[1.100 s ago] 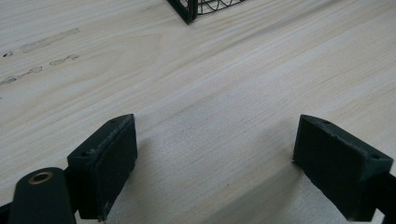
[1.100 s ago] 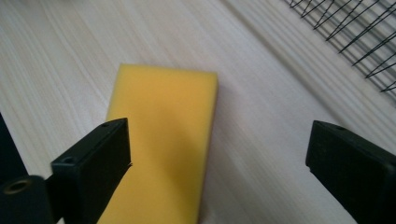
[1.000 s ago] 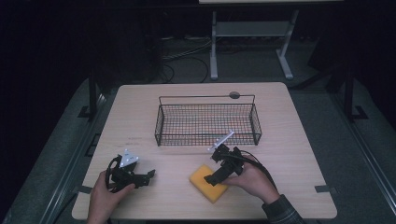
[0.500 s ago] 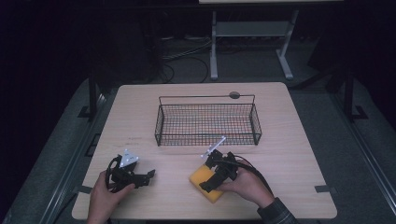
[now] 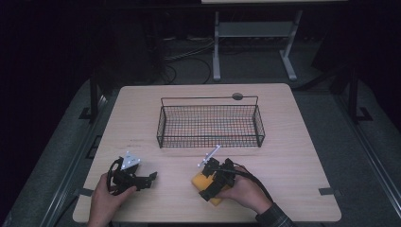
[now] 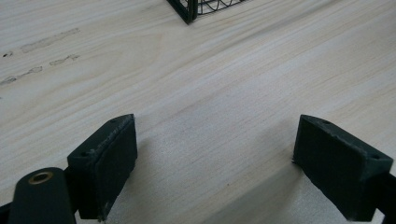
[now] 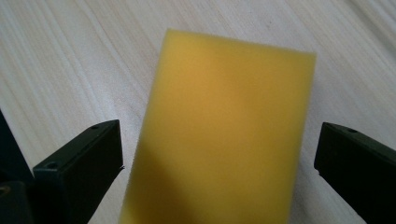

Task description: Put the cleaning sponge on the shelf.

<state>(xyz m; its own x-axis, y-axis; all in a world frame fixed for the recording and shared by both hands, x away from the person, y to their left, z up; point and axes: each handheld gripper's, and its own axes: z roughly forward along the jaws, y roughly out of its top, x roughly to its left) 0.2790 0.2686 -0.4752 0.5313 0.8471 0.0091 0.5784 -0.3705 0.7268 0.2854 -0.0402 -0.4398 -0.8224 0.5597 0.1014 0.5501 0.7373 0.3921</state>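
Right gripper: the right gripper (image 7: 217, 154) hangs just above a yellow sponge (image 7: 219, 135), jaws spread wide with one on each side of it and neither touching it, so nothing is clamped.
Where the sponge lies: flat on the tabletop (image 5: 293, 156) at the near edge, right of the middle, partly under the right gripper (image 5: 215, 177) and the right hand (image 5: 246, 194) in the high view, with the wire basket (image 5: 210, 122) farther back toward the middle.
Sponge from the gripper: straight ahead and centred in the gap; its long axis runs away along the line of the jaws, so the jaws face its two long sides and would close across its short width.
Gap to spare: the opening looks wider than the sponge on both sides, though the close view is soft and how far the jaws stand above the tabletop is hard to judge.
Left gripper: the left gripper (image 6: 215, 168) rests low over bare tabletop at the near left, jaws apart and empty, with a corner of the basket ahead of it.
Nearer hand: the right is right over the sponge; the left gripper (image 5: 132, 176) is well apart from it.
Likely next move: probably lower a little, then close on the long sides.
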